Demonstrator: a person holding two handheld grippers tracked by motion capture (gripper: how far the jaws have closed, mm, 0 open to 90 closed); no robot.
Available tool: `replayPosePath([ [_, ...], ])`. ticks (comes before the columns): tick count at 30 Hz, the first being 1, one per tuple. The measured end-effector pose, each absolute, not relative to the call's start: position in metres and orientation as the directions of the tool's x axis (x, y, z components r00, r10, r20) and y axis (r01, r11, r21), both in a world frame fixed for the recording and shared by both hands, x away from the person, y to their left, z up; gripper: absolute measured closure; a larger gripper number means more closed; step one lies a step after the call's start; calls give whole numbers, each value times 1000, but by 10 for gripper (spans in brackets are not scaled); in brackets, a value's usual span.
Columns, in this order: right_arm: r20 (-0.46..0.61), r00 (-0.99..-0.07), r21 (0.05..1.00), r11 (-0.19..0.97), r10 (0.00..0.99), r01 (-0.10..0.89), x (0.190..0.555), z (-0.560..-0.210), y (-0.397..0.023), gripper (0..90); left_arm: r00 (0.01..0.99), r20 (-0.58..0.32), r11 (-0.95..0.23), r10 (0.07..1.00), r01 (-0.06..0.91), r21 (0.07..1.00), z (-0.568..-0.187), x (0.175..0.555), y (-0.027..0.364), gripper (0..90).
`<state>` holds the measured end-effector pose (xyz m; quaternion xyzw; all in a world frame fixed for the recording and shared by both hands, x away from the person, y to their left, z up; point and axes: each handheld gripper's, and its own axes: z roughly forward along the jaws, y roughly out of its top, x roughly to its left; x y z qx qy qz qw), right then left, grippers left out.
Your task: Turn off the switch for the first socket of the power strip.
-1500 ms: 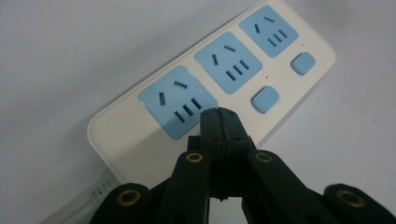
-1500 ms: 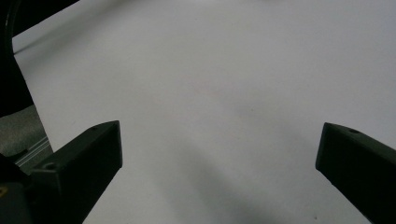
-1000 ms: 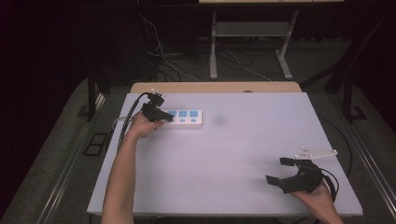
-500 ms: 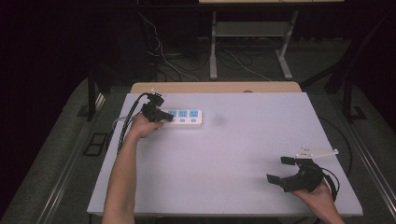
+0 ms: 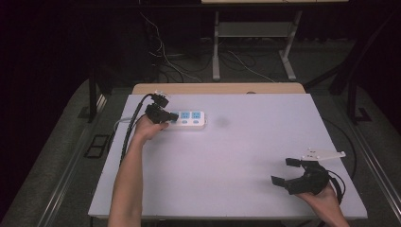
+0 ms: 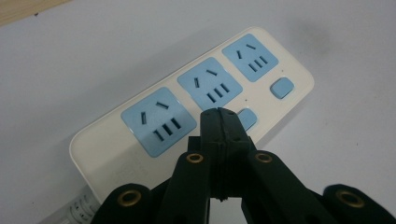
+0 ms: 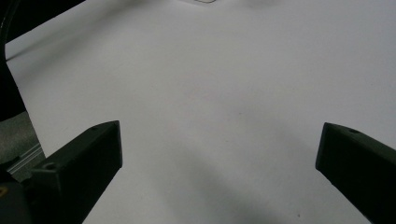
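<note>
A white power strip [image 5: 188, 119] with three blue sockets lies at the far left of the white table [image 5: 236, 156]. In the left gripper view the strip [image 6: 196, 112] shows its sockets and small blue switches [image 6: 282, 87]. My left gripper [image 5: 170, 117] is shut with nothing between its jaws, and its tip [image 6: 219, 114] sits over the strip beside the middle switch. My right gripper [image 5: 286, 171] stands open near the front right corner, above bare table [image 7: 219, 102].
A cable [image 5: 127, 135] trails from the left gripper along the table's left side. A wooden strip [image 5: 217, 88] runs behind the table's far edge. Cables and a metal stand [image 5: 255, 52] are on the dark floor beyond.
</note>
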<state>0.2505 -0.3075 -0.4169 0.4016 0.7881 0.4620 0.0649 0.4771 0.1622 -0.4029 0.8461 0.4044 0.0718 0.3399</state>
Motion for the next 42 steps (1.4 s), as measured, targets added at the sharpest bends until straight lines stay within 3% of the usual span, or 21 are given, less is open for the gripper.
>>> replayPosePath([
  [17, 267, -674, 787, 248, 689, 565, 249, -415, -306, 3, 658, -114, -442, 744, 614, 654, -376, 459, 161, 895],
  [42, 276, -681, 789, 245, 678, 564, 249, -416, -306, 4, 627, -210, -266, 750, 577, 772, -356, 406, 177, 894],
])
